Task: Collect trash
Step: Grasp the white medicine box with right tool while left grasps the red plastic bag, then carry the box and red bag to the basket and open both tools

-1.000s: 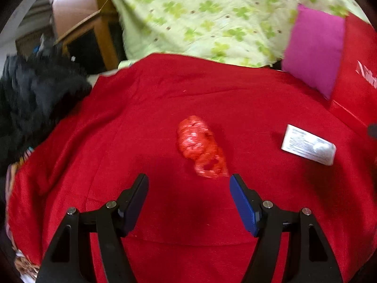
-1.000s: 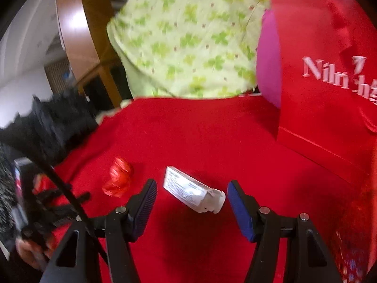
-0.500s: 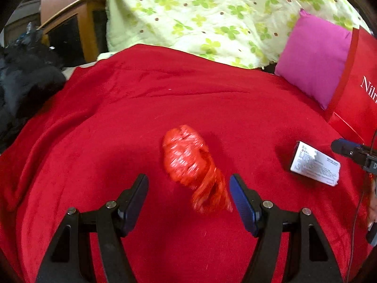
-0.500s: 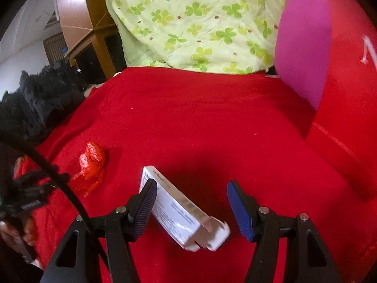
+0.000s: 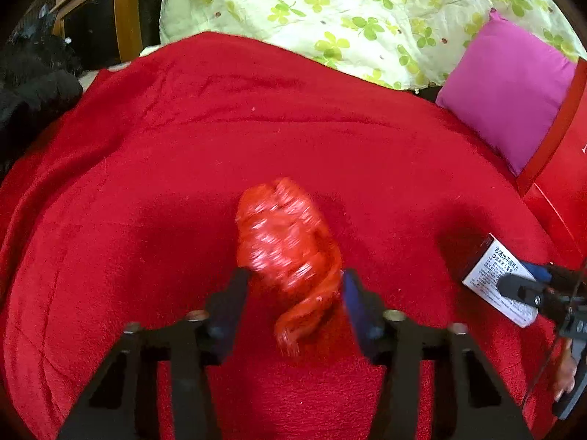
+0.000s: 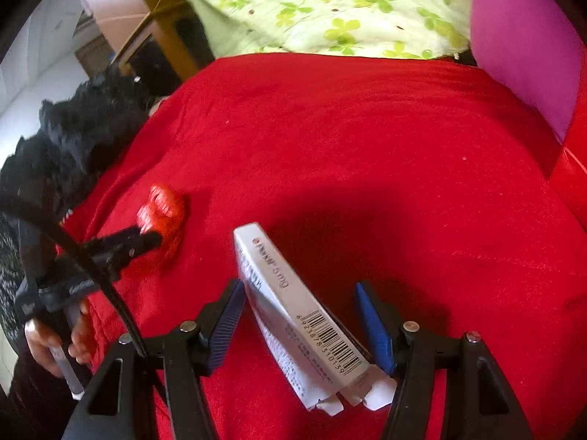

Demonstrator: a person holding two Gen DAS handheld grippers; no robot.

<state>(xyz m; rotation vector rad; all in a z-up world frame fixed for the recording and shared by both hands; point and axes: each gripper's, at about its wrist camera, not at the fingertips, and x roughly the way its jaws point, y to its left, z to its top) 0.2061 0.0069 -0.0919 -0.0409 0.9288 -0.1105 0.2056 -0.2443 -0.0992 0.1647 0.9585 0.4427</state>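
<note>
A crumpled red plastic bag [image 5: 290, 245] lies on the red blanket [image 5: 146, 183]. My left gripper [image 5: 295, 286] is around its near end, jaws narrowed close to it, blurred by motion. It also shows in the right wrist view [image 6: 163, 216] with a left finger [image 6: 146, 238] against it. A white carton with a barcode [image 6: 293, 319] lies between the open jaws of my right gripper [image 6: 299, 315], its torn flap toward me. It shows in the left wrist view [image 5: 499, 286] too, with a right finger [image 5: 521, 286] beside it.
A green clover-print quilt [image 5: 348, 11] lies at the back. A pink cushion [image 5: 510, 88] and a red paper bag [image 5: 561, 168] stand at the right. Black fluffy fabric [image 6: 73, 139] lies at the left, by a wooden frame [image 5: 128, 18].
Both grippers have moved forward and down. The left jaws have narrowed around the red bag. The white carton now sits between the right jaws.
</note>
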